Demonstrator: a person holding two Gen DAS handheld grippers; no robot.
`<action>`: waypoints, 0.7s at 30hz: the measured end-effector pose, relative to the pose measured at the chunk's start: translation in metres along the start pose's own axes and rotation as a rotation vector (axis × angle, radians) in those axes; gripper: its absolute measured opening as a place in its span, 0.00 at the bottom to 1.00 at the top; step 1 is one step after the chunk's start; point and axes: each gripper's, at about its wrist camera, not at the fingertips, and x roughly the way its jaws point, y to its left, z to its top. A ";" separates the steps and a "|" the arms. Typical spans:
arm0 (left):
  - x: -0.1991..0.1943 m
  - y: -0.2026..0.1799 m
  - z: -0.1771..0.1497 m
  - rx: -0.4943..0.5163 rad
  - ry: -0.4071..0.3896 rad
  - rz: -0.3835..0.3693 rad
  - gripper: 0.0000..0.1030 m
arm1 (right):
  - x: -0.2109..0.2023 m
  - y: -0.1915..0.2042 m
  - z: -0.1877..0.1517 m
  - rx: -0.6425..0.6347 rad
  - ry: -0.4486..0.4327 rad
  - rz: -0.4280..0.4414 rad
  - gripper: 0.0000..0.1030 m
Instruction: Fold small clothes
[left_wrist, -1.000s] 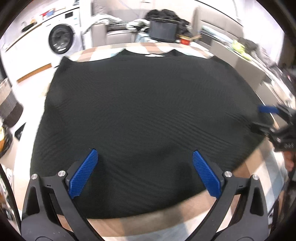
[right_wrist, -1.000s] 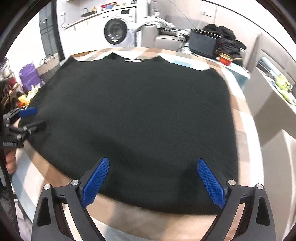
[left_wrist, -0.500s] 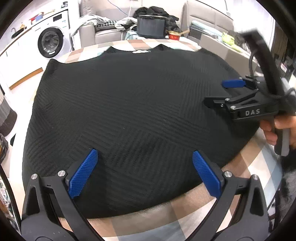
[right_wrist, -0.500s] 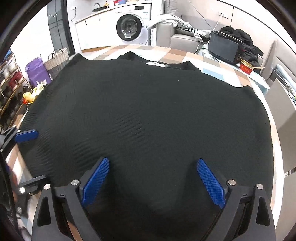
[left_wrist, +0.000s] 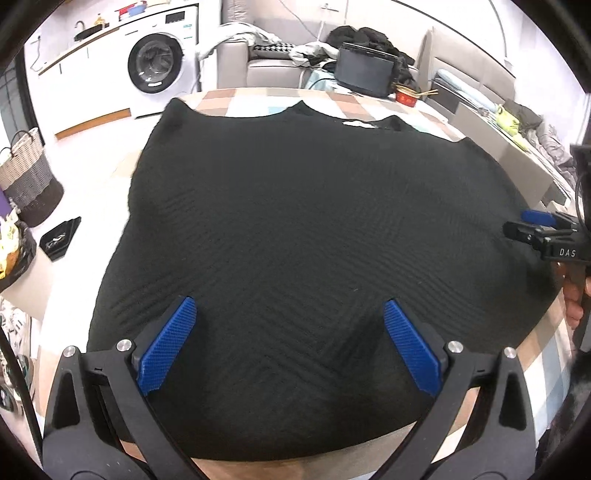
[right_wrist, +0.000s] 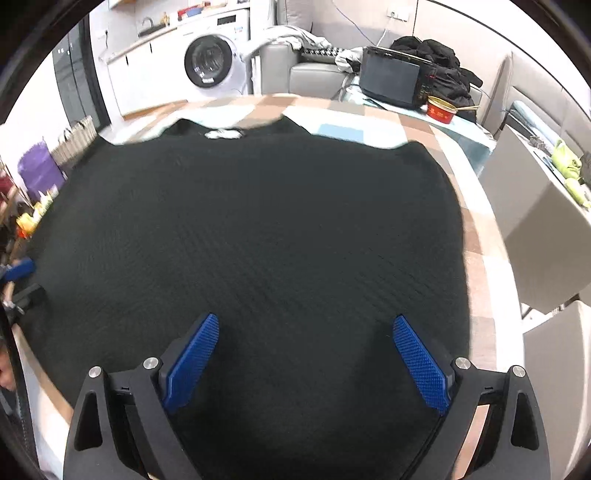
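A black knitted garment (left_wrist: 303, 229) lies spread flat over the checked table, neckline with a white label (left_wrist: 358, 123) at the far side. It also fills the right wrist view (right_wrist: 258, 229). My left gripper (left_wrist: 288, 347) is open and empty above the garment's near hem. My right gripper (right_wrist: 306, 362) is open and empty over the near part of the cloth. The right gripper also shows at the right edge of the left wrist view (left_wrist: 535, 225), and the left gripper at the left edge of the right wrist view (right_wrist: 18, 277).
The checked table (right_wrist: 476, 258) shows bare along its right and far edges. Beyond it stand a washing machine (left_wrist: 159, 70), a grey sofa (left_wrist: 273, 70), a black box (left_wrist: 364, 75) and a red bowl (right_wrist: 441, 109). A woven basket (left_wrist: 29, 184) stands on the floor at left.
Both grippers have shifted sideways over the garment. The right gripper has drawn back toward the right edge of the left wrist view. Both stay open; the garment has not moved.
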 end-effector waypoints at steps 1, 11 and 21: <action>0.004 -0.003 0.005 0.007 0.003 -0.006 0.98 | -0.001 0.006 0.002 -0.002 -0.012 0.016 0.94; 0.019 0.019 0.017 -0.038 0.039 0.121 0.98 | 0.014 -0.003 -0.004 -0.025 0.034 -0.017 0.94; 0.012 0.023 0.011 -0.050 0.011 0.119 0.98 | 0.003 -0.015 -0.002 0.021 -0.028 -0.055 0.94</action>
